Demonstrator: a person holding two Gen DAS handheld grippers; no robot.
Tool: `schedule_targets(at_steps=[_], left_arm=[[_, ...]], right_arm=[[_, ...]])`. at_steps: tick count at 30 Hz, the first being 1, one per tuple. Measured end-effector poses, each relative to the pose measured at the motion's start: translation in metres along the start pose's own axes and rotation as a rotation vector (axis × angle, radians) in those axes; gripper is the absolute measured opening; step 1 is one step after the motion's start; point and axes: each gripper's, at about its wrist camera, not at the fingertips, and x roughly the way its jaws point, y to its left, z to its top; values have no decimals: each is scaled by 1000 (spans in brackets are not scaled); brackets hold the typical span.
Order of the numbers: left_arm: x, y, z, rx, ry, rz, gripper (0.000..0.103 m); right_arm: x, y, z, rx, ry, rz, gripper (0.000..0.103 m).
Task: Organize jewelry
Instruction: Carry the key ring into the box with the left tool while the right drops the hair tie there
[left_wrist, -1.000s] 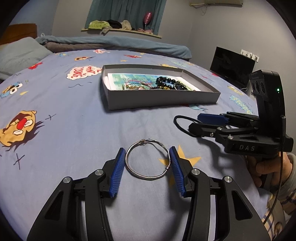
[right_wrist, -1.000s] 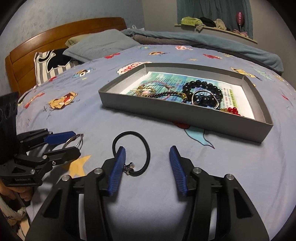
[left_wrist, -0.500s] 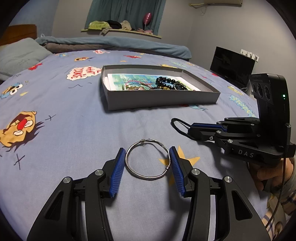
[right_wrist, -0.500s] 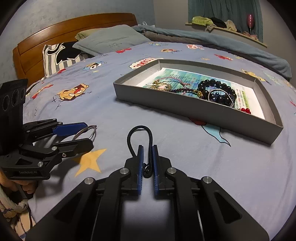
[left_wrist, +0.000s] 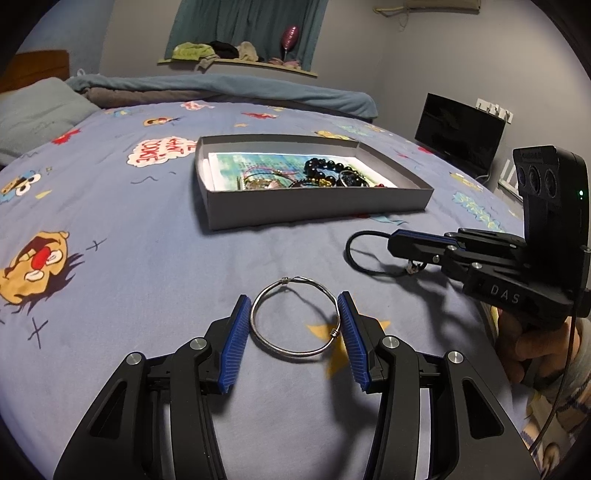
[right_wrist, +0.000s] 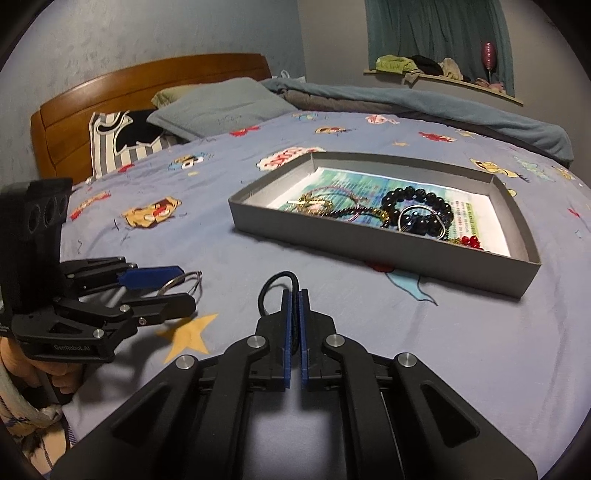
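A silver wire bangle (left_wrist: 294, 321) lies on the blue bedspread between the open fingers of my left gripper (left_wrist: 294, 301), which touches it lightly or not at all. It also shows in the right wrist view (right_wrist: 183, 282). My right gripper (right_wrist: 294, 295) is shut on a black cord bracelet (right_wrist: 275, 286), whose loop sticks out ahead of the fingertips; the cord (left_wrist: 364, 254) hangs just above the bedspread. A grey shallow box (left_wrist: 317, 212) holding several bracelets and bead strings sits further back, also in the right wrist view (right_wrist: 369, 240).
The bedspread has cartoon prints. A pillow (right_wrist: 221, 107) and wooden headboard (right_wrist: 147, 85) lie at the far left. A dark monitor (left_wrist: 460, 133) stands beside the bed. A folded blue blanket (left_wrist: 221, 86) runs along the far edge.
My right gripper closed on the black cord bracelet and lifted it slightly. The left gripper stayed open around the silver bangle.
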Motion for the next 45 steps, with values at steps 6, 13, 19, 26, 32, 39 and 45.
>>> schedule_targets(at_steps=[6, 13, 19, 26, 32, 39, 45], left_arm=[[1, -6, 9, 17, -7, -4, 49], [2, -13, 23, 42, -15, -9, 49], [3, -16, 41, 49, -32, -16, 49], [9, -21, 59, 69, -41, -20, 49], [18, -18, 76, 63, -49, -23, 49], [31, -12, 99, 62, -68, -18, 49], [51, -9, 113, 65, -66, -11, 49]], right_arm=[[-8, -6, 3, 32, -26, 12, 3], [-17, -11, 12, 40, -53, 0, 3], [-25, -19, 23, 46, -77, -21, 3], [-34, -33, 40, 48, -113, -47, 3], [-35, -47, 56, 60, -133, -74, 3], [-26, -64, 72, 82, -147, -93, 3], [-11, -73, 80, 105, -154, -94, 3]])
